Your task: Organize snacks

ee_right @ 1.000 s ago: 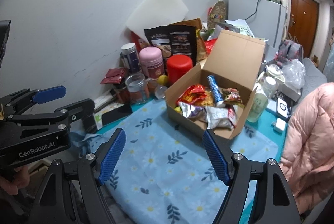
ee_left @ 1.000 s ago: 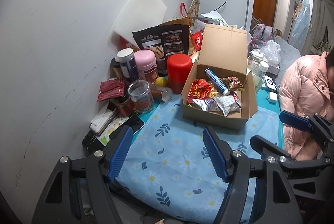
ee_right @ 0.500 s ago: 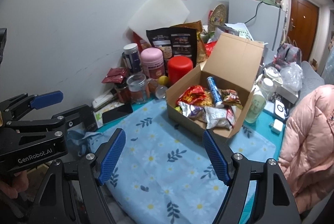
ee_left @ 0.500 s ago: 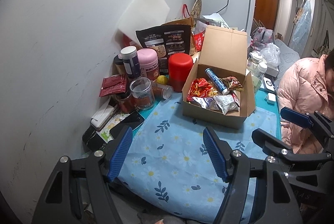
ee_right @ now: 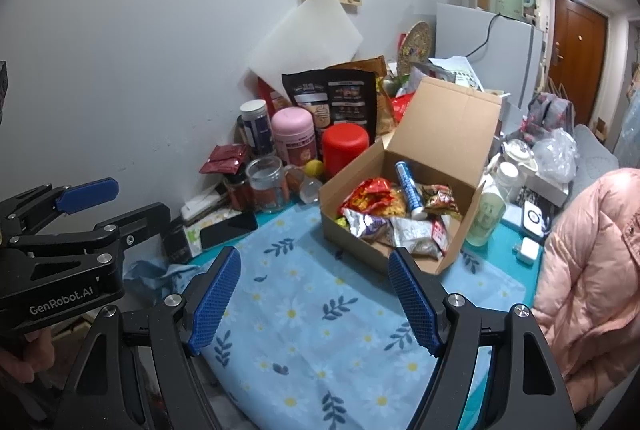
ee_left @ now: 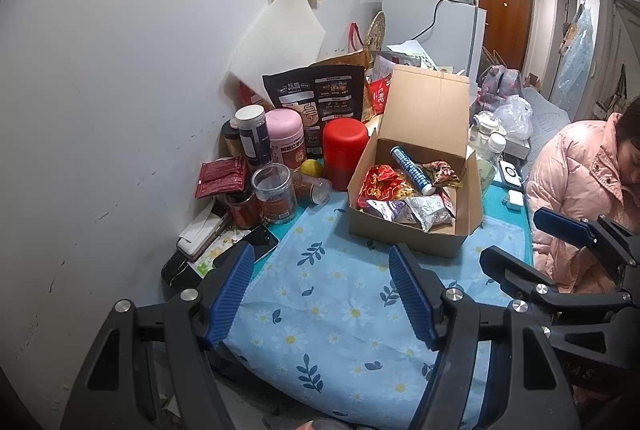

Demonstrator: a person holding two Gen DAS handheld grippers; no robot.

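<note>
Both views pull slightly back from the open brown cardboard box (ee_left: 416, 230) of snack packets (ee_left: 404, 197), sitting at the counter's far edge on blue daisy-print cloth (ee_left: 340, 294); left hand-held gripper (ee_left: 320, 294) and right hand-held gripper (ee_right: 316, 294) hover spread, empty.
</note>
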